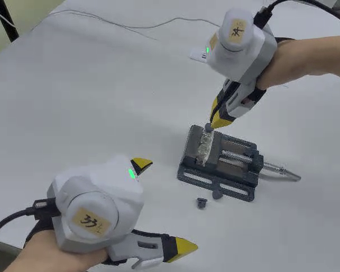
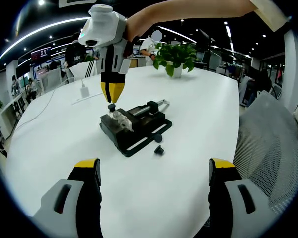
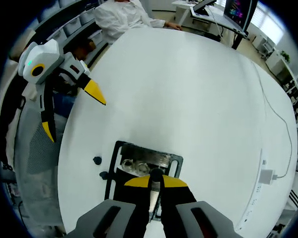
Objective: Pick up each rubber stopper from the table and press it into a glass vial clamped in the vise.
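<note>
A dark vise [image 1: 218,164] [image 2: 134,126] [image 3: 116,163] stands on the white table, clamping clear glass vials [image 1: 204,144] [image 3: 139,166]. My right gripper [image 1: 213,120] [image 2: 111,94] [image 3: 154,181] points down over the vials, shut on a dark rubber stopper [image 1: 208,128] [image 2: 111,106] [image 3: 156,173] that hangs just above a vial mouth. Two loose stoppers [image 1: 202,202] [image 2: 159,151] [image 3: 97,160] lie on the table by the vise's near side. My left gripper [image 1: 163,205] [image 2: 154,164] [image 3: 72,113] hovers open and holds nothing, short of the vise.
A white charger [image 1: 198,54] [image 3: 266,176] with a thin cable [image 1: 130,25] lies at the far side. The vise's screw handle [image 1: 277,170] sticks out to the right. A potted plant [image 2: 176,57] stands farther off, and a mesh chair [image 2: 273,148] is beside the table edge.
</note>
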{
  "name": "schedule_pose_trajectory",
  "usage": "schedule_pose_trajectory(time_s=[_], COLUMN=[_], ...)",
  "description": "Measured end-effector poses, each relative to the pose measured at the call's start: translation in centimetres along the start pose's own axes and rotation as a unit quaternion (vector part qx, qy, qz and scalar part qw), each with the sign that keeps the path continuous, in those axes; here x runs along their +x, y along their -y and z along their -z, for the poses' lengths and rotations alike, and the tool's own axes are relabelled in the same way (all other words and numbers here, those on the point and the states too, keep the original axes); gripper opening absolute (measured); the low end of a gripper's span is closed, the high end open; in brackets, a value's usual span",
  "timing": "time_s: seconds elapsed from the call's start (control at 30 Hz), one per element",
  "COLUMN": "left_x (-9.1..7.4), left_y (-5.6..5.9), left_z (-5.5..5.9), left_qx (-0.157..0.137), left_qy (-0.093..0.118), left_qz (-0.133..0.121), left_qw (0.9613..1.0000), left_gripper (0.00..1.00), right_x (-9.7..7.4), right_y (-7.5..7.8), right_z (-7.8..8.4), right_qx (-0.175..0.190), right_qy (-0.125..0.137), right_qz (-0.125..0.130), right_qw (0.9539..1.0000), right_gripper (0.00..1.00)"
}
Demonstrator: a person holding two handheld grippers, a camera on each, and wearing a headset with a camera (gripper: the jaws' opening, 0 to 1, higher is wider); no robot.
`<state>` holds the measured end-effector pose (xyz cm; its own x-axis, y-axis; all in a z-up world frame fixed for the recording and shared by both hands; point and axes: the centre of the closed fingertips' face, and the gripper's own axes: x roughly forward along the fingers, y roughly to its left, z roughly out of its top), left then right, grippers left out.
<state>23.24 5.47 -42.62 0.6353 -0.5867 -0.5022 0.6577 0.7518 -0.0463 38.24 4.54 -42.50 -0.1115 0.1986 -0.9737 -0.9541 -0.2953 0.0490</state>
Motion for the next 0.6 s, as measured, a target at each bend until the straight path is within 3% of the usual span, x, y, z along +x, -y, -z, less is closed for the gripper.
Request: schedule_pose_trajectory(time_s=[0.6], left_x=[0.46], left_y=[0.24], left_z=[0.31], left_qx=[-0.004], left_qy=[-0.005], left_qz=[0.006], left_qw=[1.0000], left_gripper=[0.88], right_x=[0.36], right_y=[-0.18], right_z=[-0.17], right_qx=[0.006], right_qy=[-0.009], right_qz=[0.009], right_qw=[0.9999], right_gripper=[0.00])
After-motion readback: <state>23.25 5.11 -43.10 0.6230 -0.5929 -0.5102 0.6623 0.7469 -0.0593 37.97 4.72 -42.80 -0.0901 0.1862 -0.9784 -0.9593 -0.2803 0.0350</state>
